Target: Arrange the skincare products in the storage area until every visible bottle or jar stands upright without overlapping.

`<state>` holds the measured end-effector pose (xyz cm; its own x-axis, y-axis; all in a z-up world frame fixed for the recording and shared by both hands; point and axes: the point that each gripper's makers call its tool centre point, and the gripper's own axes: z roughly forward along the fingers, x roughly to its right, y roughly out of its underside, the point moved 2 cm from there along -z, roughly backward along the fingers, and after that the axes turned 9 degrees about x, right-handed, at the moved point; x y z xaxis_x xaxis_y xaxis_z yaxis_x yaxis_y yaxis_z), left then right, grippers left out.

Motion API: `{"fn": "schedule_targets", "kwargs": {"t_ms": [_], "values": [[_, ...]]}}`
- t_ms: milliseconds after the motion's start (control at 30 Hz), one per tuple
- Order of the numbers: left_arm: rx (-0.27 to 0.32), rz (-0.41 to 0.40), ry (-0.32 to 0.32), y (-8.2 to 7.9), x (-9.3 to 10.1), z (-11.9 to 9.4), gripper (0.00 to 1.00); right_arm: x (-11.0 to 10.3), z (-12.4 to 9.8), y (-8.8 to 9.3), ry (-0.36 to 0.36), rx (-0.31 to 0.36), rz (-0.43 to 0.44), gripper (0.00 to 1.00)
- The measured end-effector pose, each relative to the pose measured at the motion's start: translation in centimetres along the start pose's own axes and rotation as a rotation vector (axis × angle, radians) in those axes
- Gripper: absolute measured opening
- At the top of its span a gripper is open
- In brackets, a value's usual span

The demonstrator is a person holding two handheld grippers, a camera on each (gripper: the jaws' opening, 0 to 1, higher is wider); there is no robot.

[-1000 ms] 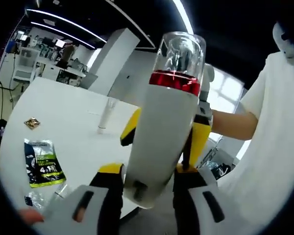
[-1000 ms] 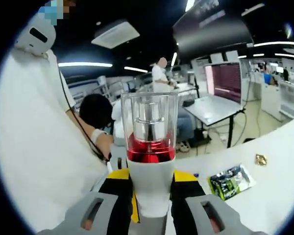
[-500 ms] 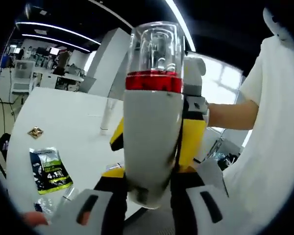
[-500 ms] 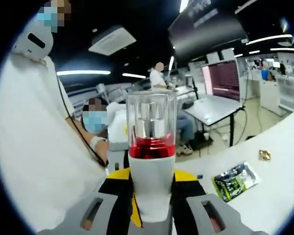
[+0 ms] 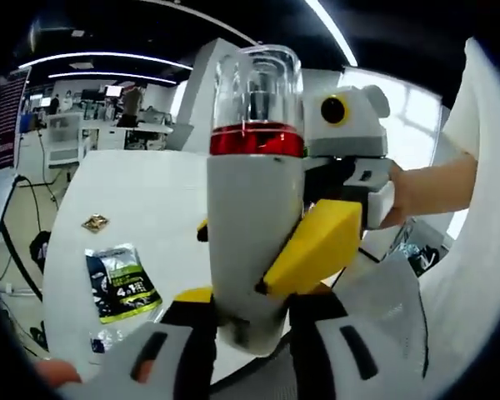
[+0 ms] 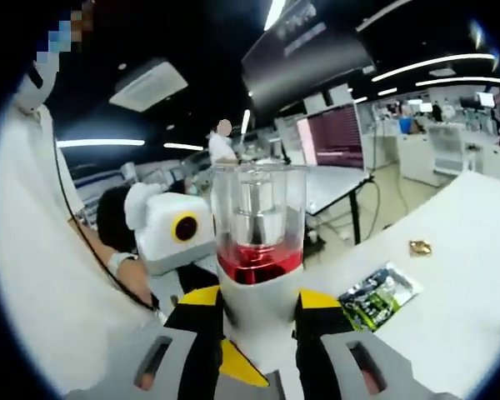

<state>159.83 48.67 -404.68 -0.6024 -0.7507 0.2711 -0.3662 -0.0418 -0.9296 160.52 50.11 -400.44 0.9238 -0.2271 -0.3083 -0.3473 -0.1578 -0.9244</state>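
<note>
A white bottle (image 5: 252,225) with a red band and a clear cap is held up in the air, off the table. My left gripper (image 5: 250,329) is shut on its lower end, black and yellow pads on either side. From the right, my right gripper's yellow finger (image 5: 312,246) presses on the bottle's middle. In the right gripper view the same bottle (image 6: 258,287) stands upright between the jaws of my right gripper (image 6: 256,321), which is shut on it. The clear cap (image 6: 258,208) shows a silver pump inside.
A white table (image 5: 142,187) lies below and behind, also seen as the table (image 6: 458,283). On it lie a green and black sachet (image 5: 121,283), the sachet (image 6: 375,293), and a small gold item (image 5: 94,222). A person in white (image 5: 479,250) stands close.
Both hands have turned with the bottle still held by both grippers. The right gripper now crosses the bottle more from the right, and the table with the sachet has shifted in both views.
</note>
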Motion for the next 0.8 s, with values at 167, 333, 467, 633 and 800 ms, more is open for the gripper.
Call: {"fn": "schedule_targets", "kwargs": {"t_ms": [167,333,467,633,800], "values": [[-0.025,-0.001,-0.040,0.3,-0.6,0.0,0.28,0.0,1.1,0.2,0.084,-0.006,-0.010,0.32],[-0.033,0.012,-0.068,0.5,-1.0,-0.1,0.28,0.2,1.5,0.3,0.145,0.007,-0.010,0.33],[-0.059,0.029,-0.074,0.9,-1.1,0.0,0.28,0.3,1.5,0.7,0.173,-0.013,-0.009,0.33],[-0.067,0.055,-0.081,1.0,-1.2,-0.1,0.28,0.4,1.5,0.8,0.199,-0.011,0.005,0.33],[-0.073,0.077,-0.087,1.1,-1.2,-0.1,0.28,0.6,1.4,0.9,0.208,-0.010,0.012,0.33]]}}
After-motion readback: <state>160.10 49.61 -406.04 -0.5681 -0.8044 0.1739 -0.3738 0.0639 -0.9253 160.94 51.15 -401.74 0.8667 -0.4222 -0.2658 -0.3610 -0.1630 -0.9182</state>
